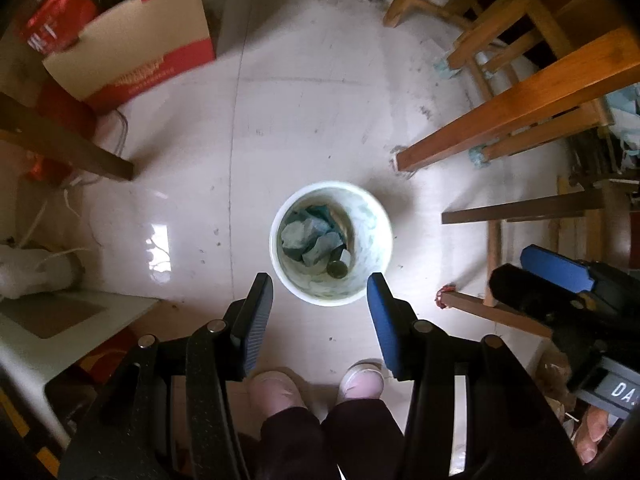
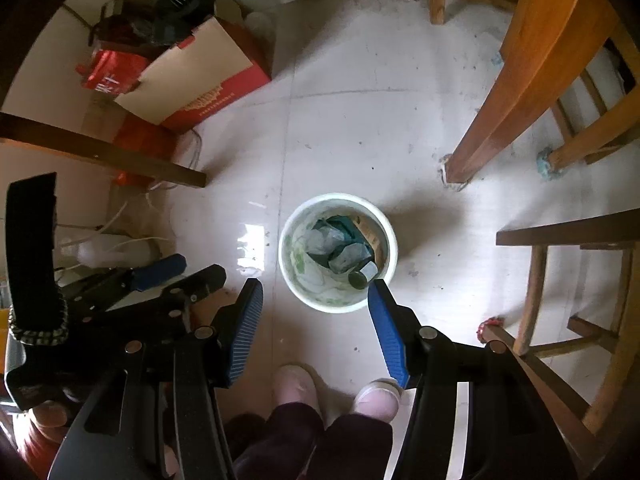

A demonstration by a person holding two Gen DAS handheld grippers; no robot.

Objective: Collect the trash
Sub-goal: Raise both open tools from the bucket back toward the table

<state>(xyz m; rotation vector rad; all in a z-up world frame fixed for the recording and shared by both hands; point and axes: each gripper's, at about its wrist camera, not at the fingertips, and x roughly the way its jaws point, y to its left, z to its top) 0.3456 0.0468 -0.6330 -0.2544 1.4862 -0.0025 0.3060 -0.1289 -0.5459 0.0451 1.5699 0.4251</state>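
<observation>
Trash bin (image 1: 378, 236): white round bucket standing upright on the tiled floor (image 1: 300, 100), directly below both grippers, in the open middle of the floor between the furniture legs. Left gripper (image 1: 320, 284) points down at it, jaws apart, nothing between the blue pads (image 1: 382, 320). Right gripper (image 2: 316, 290) same: jaws apart, empty; its right pad tip overlaps the bin's near rim in that view, contact can't be told.

Inside the bin: crumpled teal-grey wads (image 1: 310, 236), a small dark round cap or can (image 1: 337, 269), and a brown cardboard piece (image 2: 370, 230) against the wall.

Near edge of the floor: person's two pale shoes (image 1: 316, 386) and dark trouser legs, just behind the bin. Right of the bin: an orange wooden table leg (image 1: 500, 120) and darker chair legs (image 1: 520, 208). Far left corner: an open red-and-tan cardboard box (image 1: 132, 48) with a red bag (image 1: 56, 20) beside it. Left edge: white cables (image 2: 120, 240) on the floor.
</observation>
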